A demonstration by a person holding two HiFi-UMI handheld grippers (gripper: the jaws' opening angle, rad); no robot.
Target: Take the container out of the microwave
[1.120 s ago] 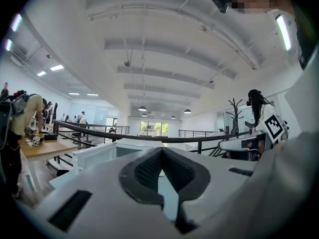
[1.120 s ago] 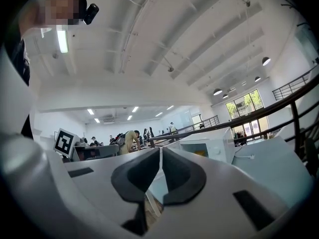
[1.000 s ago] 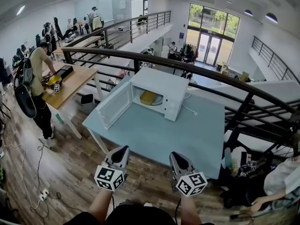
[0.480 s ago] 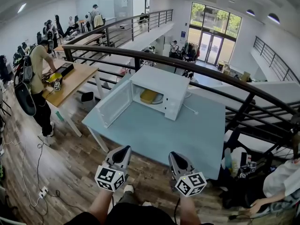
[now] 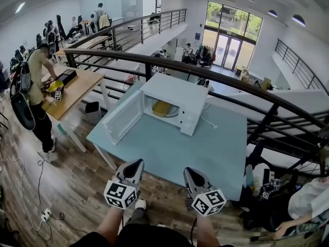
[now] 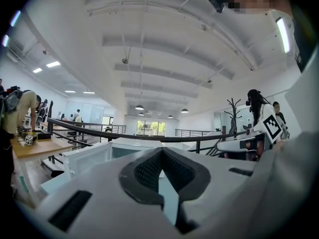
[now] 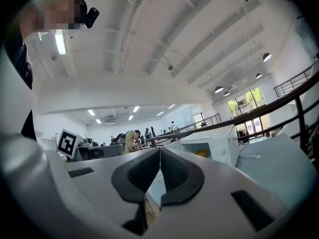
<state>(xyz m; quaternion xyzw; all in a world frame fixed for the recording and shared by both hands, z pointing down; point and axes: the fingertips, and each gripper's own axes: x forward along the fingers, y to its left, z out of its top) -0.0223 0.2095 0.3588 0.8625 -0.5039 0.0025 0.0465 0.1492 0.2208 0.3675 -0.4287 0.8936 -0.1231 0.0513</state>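
Note:
A white microwave (image 5: pixel 172 99) stands at the far side of a light blue table (image 5: pixel 205 148), its door (image 5: pixel 123 116) swung wide open to the left. Inside it sits a yellow container (image 5: pixel 162 107). My left gripper (image 5: pixel 135 167) and right gripper (image 5: pixel 190 174) hover side by side short of the table's near edge, well away from the microwave, both shut and empty. The left gripper view shows the left gripper (image 6: pixel 162 151) pointing at the open microwave (image 6: pixel 94 156). In the right gripper view the right gripper (image 7: pixel 159 152) has the microwave (image 7: pixel 212 143) and the yellow container (image 7: pixel 200 154) off to its right.
A black railing (image 5: pixel 216 73) runs behind the table. A white cable (image 5: pixel 208 121) trails from the microwave's right side. A person (image 5: pixel 36 81) works at a wooden table (image 5: pixel 77 89) on the left. Bags (image 5: pixel 262 181) and a seated person (image 5: pixel 308 197) are at the lower right.
Both grippers stay shut and low in front of the table. The view has shifted slightly, and a foot now shows below the grippers.

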